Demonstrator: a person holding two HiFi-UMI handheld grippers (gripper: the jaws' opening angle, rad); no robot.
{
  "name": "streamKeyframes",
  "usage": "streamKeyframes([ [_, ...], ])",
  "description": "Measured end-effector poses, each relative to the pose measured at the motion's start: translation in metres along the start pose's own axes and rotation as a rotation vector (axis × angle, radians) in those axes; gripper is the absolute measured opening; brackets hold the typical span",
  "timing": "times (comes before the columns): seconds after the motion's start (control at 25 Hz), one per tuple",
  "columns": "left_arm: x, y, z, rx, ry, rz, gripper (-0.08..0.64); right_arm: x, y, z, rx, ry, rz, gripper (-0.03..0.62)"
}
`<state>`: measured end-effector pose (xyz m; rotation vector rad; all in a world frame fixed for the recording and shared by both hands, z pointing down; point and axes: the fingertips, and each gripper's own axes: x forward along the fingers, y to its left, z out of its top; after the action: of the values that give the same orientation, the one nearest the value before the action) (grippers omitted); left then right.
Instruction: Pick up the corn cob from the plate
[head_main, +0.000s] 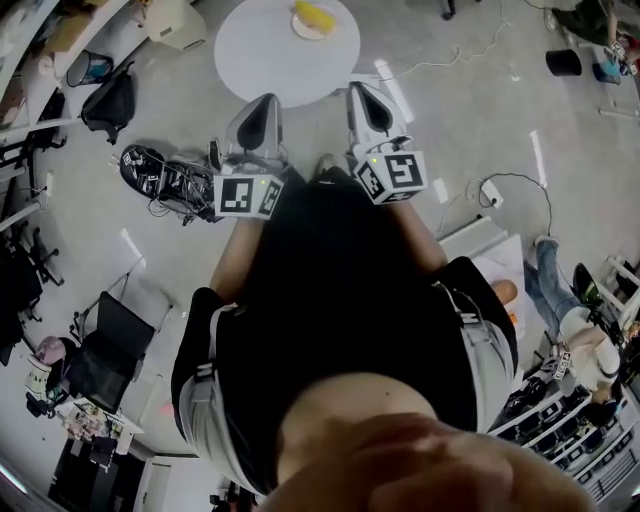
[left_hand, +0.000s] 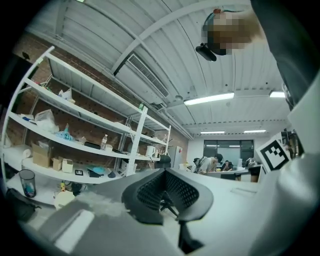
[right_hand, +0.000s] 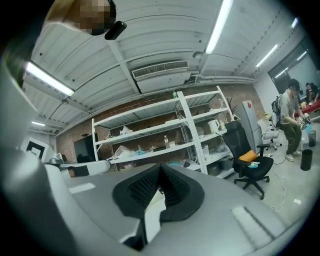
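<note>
Short of the round desk (head_main: 262, 52), left gripper (head_main: 263, 104) and right gripper (head_main: 361, 94) were both closed on nothing, pointing level; corn cob (head_main: 316, 15) lay on its plate (head_main: 305, 34) at the far edge

Left gripper (head_main: 267, 100), right gripper (head_main: 361, 90) level, fingers (right_hand: 142, 187) together, empty.

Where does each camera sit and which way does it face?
Head view: on the person's head, looking steeply down at torso, left gripper, right gripper, table with corn cob.
Left gripper view: on that gripper, level along shut jaws toward shelves.
Right gripper view: same, toward shelves and office chair.
Shared: both gripper views see shelves.
</note>
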<state>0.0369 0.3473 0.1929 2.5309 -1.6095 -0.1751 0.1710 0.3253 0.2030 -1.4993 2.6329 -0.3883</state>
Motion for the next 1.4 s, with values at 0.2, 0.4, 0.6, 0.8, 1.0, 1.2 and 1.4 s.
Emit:
streamKeyframes([
  [0.2, 0.002, -0.002, 0.002, 0.01, -0.003, 0.026, 0.003, 0.006, -0.007, 0.001, 0.001, 0.003, 0.019, 0.006],
  [0.4, 0.012, 0.002, 0.002, 0.006, -0.006, 0.031, 0.003, 0.012, -0.013, 0.003, 0.006, -0.003, 0.019, 0.006],
  [0.6, 0.025, 0.011, -0.002, 0.002, 0.0, 0.008, 0.003, 0.022, -0.021, 0.0, 0.008, -0.003, -0.008, 0.006],
  [0.8, 0.045, 0.024, -0.003, -0.012, -0.002, -0.007, 0.003, 0.04, -0.027, 0.002, 0.005, -0.003, -0.027, 0.006],
  [1.0, 0.071, 0.046, 0.0, -0.026, 0.007, -0.035, 0.003, 0.07, -0.033, 0.005, -0.002, 0.003, -0.052, 0.006],
  [1.2, 0.097, 0.073, 0.004, -0.036, 0.016, -0.046, 0.003, 0.103, -0.039, 0.01, -0.004, 0.006, -0.068, 0.006],
  [1.4, 0.118, 0.101, 0.009, -0.051, 0.023, -0.059, 0.003, 0.135, -0.04, 0.013, -0.008, 0.015, -0.086, 0.006],
])
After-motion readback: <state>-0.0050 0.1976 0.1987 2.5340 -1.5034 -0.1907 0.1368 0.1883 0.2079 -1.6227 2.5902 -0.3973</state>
